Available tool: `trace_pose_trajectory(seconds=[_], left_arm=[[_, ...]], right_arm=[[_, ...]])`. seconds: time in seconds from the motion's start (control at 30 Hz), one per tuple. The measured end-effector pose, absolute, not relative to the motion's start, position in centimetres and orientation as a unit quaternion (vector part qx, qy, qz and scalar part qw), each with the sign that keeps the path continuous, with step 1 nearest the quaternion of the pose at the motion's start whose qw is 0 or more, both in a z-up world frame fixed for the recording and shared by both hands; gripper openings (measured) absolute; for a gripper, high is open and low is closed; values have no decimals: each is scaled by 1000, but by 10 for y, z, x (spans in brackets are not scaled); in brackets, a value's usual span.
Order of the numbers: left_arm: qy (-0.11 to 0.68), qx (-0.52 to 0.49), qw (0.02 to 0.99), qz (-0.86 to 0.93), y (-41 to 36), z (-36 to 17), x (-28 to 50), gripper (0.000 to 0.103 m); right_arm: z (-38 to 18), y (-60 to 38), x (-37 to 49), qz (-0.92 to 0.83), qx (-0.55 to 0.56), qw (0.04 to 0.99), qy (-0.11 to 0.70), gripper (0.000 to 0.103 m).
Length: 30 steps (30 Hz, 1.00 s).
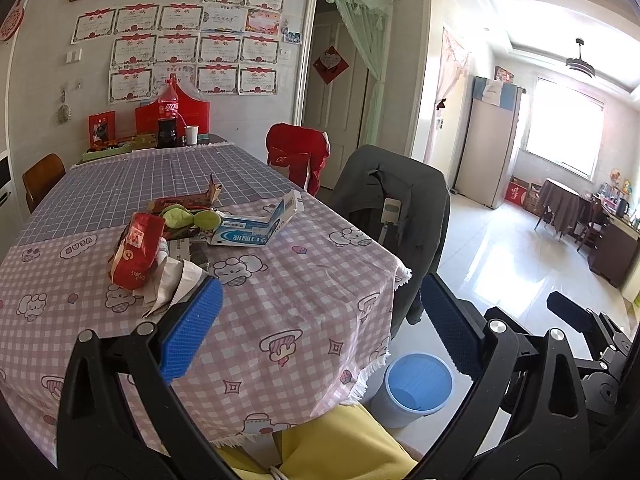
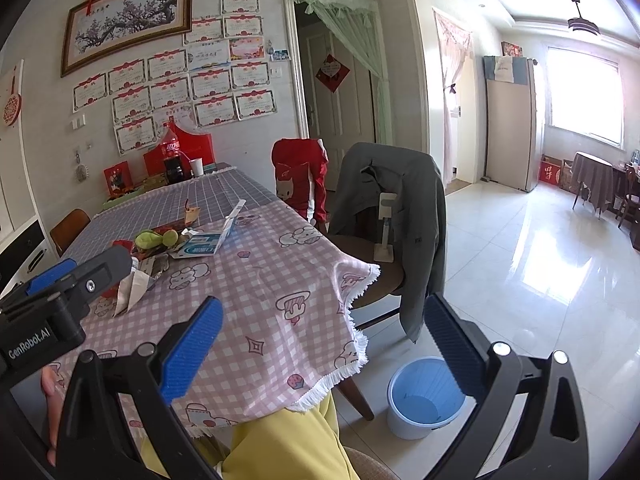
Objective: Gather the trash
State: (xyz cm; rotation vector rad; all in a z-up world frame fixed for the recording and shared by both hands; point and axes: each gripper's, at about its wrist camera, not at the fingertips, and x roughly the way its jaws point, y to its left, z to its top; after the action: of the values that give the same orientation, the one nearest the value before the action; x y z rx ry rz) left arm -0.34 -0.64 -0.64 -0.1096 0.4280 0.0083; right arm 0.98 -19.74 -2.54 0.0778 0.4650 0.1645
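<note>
"GenRobot.AI" is printed in white on the body of the left gripper (image 2: 72, 276), seen in the right wrist view; its fingers are spread, nothing between them. The right gripper (image 2: 324, 344) is spread wide too, empty, over the table corner.

The trash pile sits mid-table on the pink checked tablecloth (image 1: 288, 288). It includes a red snack bag (image 1: 138, 250) with white lettering too warped to read, crumpled paper (image 1: 172, 284) just beside the left finger pad, a green wrapper (image 1: 188, 216) and an open blue-white box (image 1: 256, 228) with Chinese print.

A blue waste bin (image 1: 416, 390) stands on the floor by the table corner, and nothing can be made out inside.

At the far end are a cola bottle (image 1: 168, 120) with a red label, partly full of dark liquid, and a white paper cup (image 1: 191, 135) whose contents are hidden. Red-bordered certificates (image 1: 176, 46) cover the wall, their text too small to read.
</note>
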Motion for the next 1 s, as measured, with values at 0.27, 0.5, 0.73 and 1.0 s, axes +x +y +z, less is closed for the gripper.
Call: trace_pose_trajectory(seconds=[0.27,0.5,0.73,1.0], left_arm=[[215,-54,975,4,-5,-7,-2,97],[217,-50,975,5,-7,-8,-1,97],[219,-51,974,9,-9,-10,0,97],[223,-53,973,12,-8,-12,0,97]], right_arm=[[-26,-197,10,80,38,969,231,99],[-26,-198,11,77,37,968,235,99],[-27,-199,12,75,37,968,237,99],[-28,-200,13,74,39,967,241,99]])
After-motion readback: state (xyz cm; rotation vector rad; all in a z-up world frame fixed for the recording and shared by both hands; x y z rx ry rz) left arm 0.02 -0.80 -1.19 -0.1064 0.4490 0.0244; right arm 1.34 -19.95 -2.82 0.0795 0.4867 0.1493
